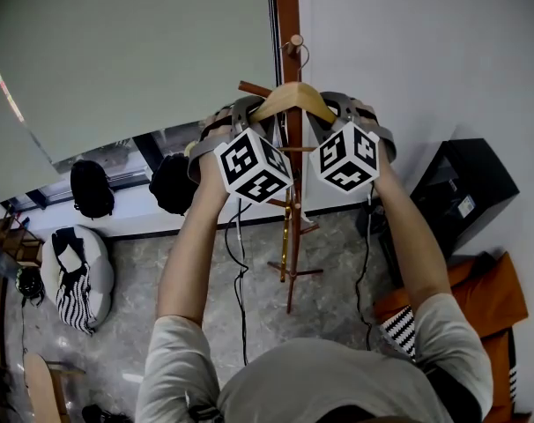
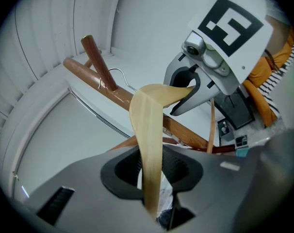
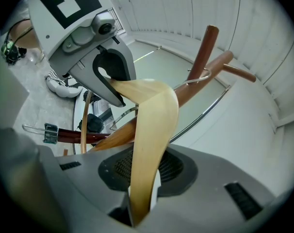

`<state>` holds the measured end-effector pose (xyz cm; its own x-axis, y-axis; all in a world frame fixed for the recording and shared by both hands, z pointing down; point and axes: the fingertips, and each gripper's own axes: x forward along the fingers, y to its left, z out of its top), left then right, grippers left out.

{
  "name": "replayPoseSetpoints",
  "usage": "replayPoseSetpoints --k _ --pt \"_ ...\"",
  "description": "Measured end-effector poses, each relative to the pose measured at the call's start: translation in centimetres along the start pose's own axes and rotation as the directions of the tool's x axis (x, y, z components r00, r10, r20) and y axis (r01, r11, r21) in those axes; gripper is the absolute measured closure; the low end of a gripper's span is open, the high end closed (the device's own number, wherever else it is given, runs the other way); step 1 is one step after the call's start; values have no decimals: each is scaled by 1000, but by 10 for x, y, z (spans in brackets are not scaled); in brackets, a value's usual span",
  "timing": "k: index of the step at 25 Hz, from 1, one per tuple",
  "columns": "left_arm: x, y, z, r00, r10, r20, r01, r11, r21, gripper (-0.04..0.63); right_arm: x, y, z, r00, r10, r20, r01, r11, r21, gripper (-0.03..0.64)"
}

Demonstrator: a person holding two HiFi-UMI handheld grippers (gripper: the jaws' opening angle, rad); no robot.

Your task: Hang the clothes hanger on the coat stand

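Hanger (image 1: 293, 97) shoulders sat clamped, one in my left gripper (image 2: 152, 171), one in my right gripper (image 3: 144, 171), steadying its hook (image 2: 117, 71) level by the coat stand (image 1: 287, 16) peg (image 2: 96, 57).

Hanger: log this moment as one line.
left gripper: shut on hanger | right gripper: shut on hanger | hook: at coat stand peg

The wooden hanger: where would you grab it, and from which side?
Take the hanger by its two sloping arms, one each side of the wire hook, approached from the side away from the coat stand, as the left gripper and right gripper hold it now. The arms are thin flat strips that fit between fingers, and the middle hook stays free.
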<state>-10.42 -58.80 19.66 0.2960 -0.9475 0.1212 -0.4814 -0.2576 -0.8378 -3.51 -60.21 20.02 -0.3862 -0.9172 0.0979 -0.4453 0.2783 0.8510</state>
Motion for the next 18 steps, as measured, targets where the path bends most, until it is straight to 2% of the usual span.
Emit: replayPoseSetpoints --k 7,12,14,18 --pt "2 -3 0 1000 24 19 -24 1000 -14 489 1 3 -5 1000 -19 7 19 1000 21 535" --pt "-4 -5 1 997 55 48 -54 998 -25 475 -5 3 -4 999 -39 36 38 998 45 452" --pt "-8 -6 3 997 60 57 -58 998 -29 444 -9 5 -3 998 -36 49 33 998 47 426" --pt "-10 -13 11 997 33 74 -33 999 -3 339 -20 6 -5 997 -31 76 26 998 64 394"
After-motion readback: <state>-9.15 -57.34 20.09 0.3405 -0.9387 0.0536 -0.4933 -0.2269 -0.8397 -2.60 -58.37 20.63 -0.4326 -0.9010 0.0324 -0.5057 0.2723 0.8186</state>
